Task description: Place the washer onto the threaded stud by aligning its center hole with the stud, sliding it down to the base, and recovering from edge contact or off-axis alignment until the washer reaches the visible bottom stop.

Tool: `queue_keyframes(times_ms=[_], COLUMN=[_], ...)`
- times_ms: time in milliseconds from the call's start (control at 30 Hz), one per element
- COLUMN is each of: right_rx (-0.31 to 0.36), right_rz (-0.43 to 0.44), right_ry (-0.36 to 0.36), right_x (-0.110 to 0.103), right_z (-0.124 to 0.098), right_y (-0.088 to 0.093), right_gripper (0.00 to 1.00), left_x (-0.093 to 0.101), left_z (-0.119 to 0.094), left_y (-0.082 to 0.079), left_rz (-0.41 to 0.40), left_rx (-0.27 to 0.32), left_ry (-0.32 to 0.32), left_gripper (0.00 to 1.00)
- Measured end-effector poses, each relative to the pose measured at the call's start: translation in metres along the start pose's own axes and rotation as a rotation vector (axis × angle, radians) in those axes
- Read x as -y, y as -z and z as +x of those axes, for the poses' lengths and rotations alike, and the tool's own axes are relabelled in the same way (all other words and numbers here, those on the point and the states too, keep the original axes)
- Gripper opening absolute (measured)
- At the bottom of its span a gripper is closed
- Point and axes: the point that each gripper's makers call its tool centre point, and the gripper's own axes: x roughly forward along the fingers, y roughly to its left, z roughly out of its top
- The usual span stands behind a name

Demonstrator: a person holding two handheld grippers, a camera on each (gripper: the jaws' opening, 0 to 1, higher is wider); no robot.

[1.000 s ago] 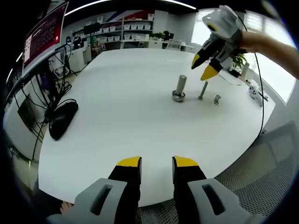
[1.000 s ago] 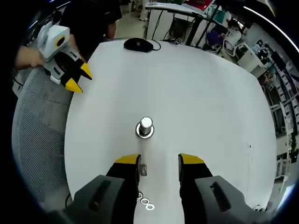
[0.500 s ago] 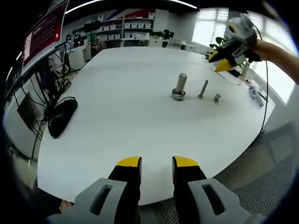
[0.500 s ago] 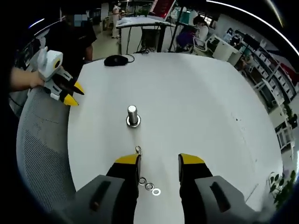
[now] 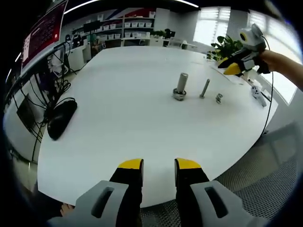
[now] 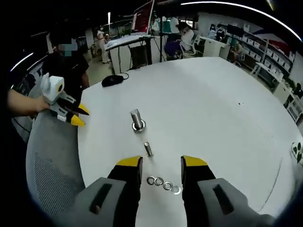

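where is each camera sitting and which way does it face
Left gripper view: rides the left gripper at the table's near edge, facing across the white table toward the large stud; its own open jaws show, plus the right gripper on a hand at upper right.
Right gripper view: rides the right gripper above the washers, facing back over the thin stud; its open jaws show, and the left gripper at left.
Shared: table, both studs, washers, black mouse.

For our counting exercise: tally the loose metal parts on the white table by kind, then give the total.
Washers: 4
Thick stud with base: 1
Thin stud: 1
Total: 6
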Motion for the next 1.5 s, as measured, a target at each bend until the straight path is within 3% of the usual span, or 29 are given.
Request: queue_keyframes(times_ms=[133,333,467,633,733,1233,1500], right_rx=[-0.009,-0.061,-0.193,-0.288,-0.332,-0.488,-0.574], right_rz=[0.033,0.005,-0.109,-0.154,-0.223,-0.376,-0.456], right_ry=[-0.003,0.012,0.006,-0.045,-0.06,-0.14,-0.109], right_x=[0.009,0.02,0.021,0.015,0.016,0.013,0.02], right_z=[0.002,0.007,0.008,0.01,0.01,0.026,0.027], right_y=[0.013,0.03,0.054,0.071,0.077,0.092,0.091], right_gripper=[0.34,0.33,0.32,0.32,0.32,0.25,0.18], left_x=[0.0,0.0,-0.001,-0.002,-0.001,-0.004,-0.003], left_z=[0.0,0.0,0.0,-0.001,0.0,-0.001,-0.001], left_y=[0.0,0.0,-0.001,0.0,0.002,0.002,0.002], left_rz=[0.001,0.001,-0.004,-0.008,0.02,-0.001,-0.001], left_rx=[0.0,0.003,0.008,0.006,-0.009,-0.009,-0.007], left_ry=[0.0,0.001,-0.002,-0.007,-0.006,-0.018,-0.018], left_gripper=[0.24,0.24,0.24,0.24,0.24,0.25,0.25])
